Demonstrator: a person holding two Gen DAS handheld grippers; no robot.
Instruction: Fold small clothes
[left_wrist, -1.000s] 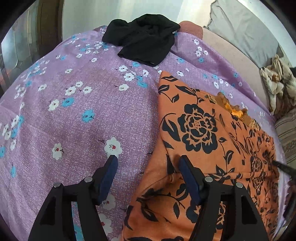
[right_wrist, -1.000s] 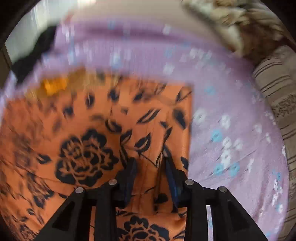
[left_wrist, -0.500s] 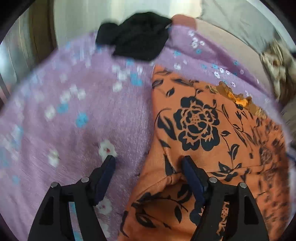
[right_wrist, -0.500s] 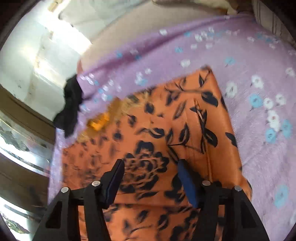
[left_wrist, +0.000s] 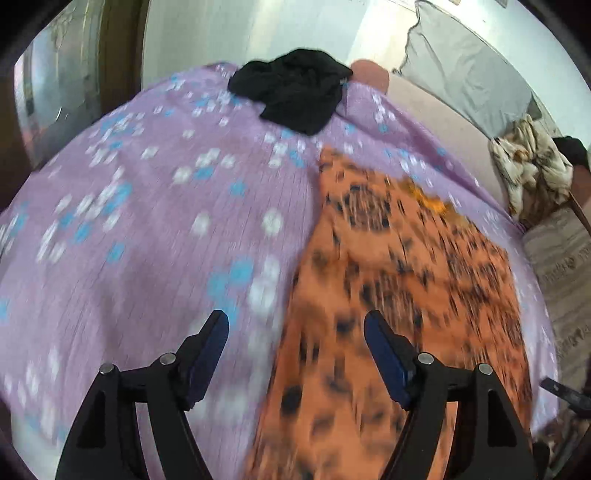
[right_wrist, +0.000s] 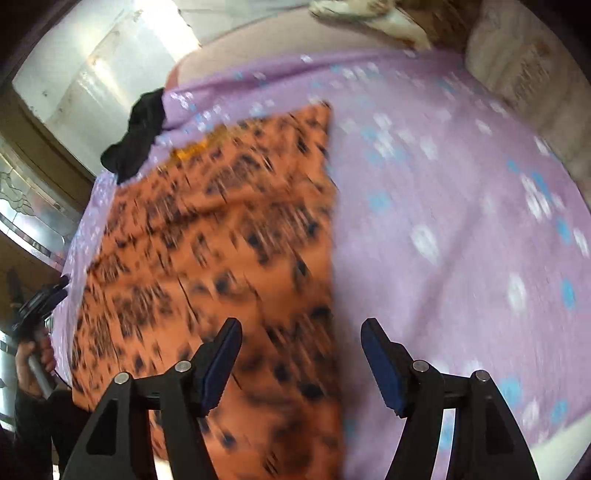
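The left tool (left_wrist: 295, 328) has its blue-padded fingers spread wide with nothing between them, straddling the left edge of the orange garment (left_wrist: 399, 280). The right tool (right_wrist: 301, 334) is likewise wide apart and empty, straddling the same cloth's right edge.

The orange garment, printed with dark blotches, lies flat on the purple flowered bedspread (left_wrist: 155, 229). Its long axis runs away from both cameras, from the near edge of the bed toward a far corner close to the black garment (left_wrist: 295, 92). Both side edges look straight; a yellow-orange strip (left_wrist: 428, 199) shows along its far end.

Motion blur smears the print in both views, so its pattern cannot be read. The near end of the cloth is cut off behind the tool bodies and frame edge. In the right wrist view, a hand (right_wrist: 35, 363) gripping the other tool's handle shows at the far left. A crumpled cream patterned cloth (left_wrist: 528, 166) sits beyond the bedspread at right.
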